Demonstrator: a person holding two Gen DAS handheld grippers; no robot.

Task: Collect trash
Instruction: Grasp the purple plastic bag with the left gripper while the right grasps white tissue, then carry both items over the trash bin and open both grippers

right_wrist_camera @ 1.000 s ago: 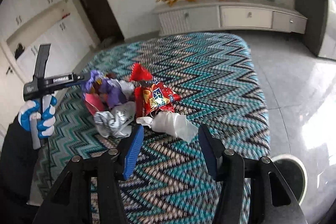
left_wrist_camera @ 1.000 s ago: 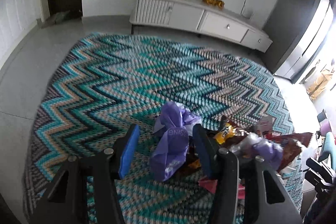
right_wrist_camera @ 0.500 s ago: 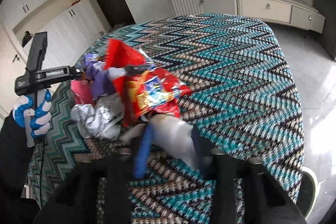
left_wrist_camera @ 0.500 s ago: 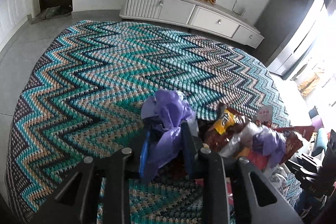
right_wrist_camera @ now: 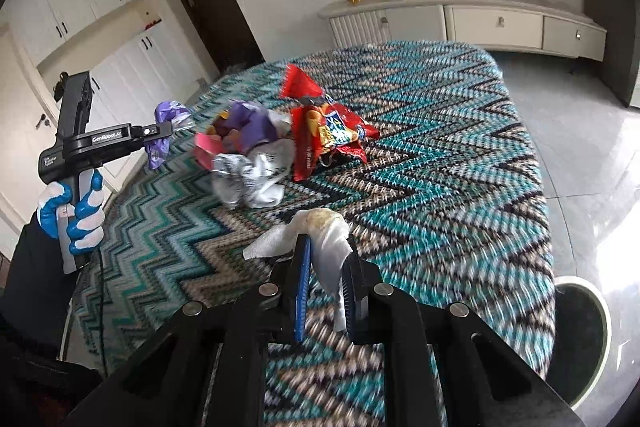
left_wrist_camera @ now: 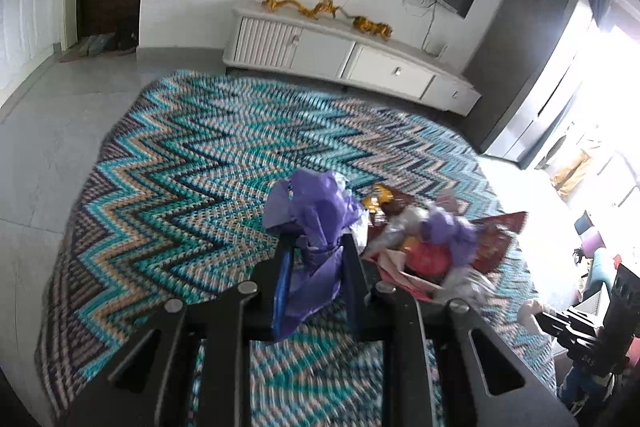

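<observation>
My left gripper (left_wrist_camera: 316, 251) is shut on a crumpled purple plastic wrapper (left_wrist_camera: 316, 215) and holds it above the zigzag cloth; it also shows in the right wrist view (right_wrist_camera: 166, 115). My right gripper (right_wrist_camera: 326, 267) is shut on a white crumpled tissue (right_wrist_camera: 326, 235), lifted off the cloth. A pile of trash lies on the table: a red snack bag (right_wrist_camera: 324, 131), silver foil wrappers (right_wrist_camera: 252, 175), another purple wrapper (left_wrist_camera: 450, 231) and pink scraps (right_wrist_camera: 206, 145).
The table wears a teal zigzag cloth (right_wrist_camera: 440, 155). A round bin (right_wrist_camera: 580, 331) stands on the floor at the table's right edge. A white TV cabinet (left_wrist_camera: 344, 59) lines the far wall. The person's gloved left hand (right_wrist_camera: 74, 211) is at the left.
Both grippers closed from open, the left on the purple wrapper, the right on the white tissue. Both have lifted their pieces up off the cloth.
</observation>
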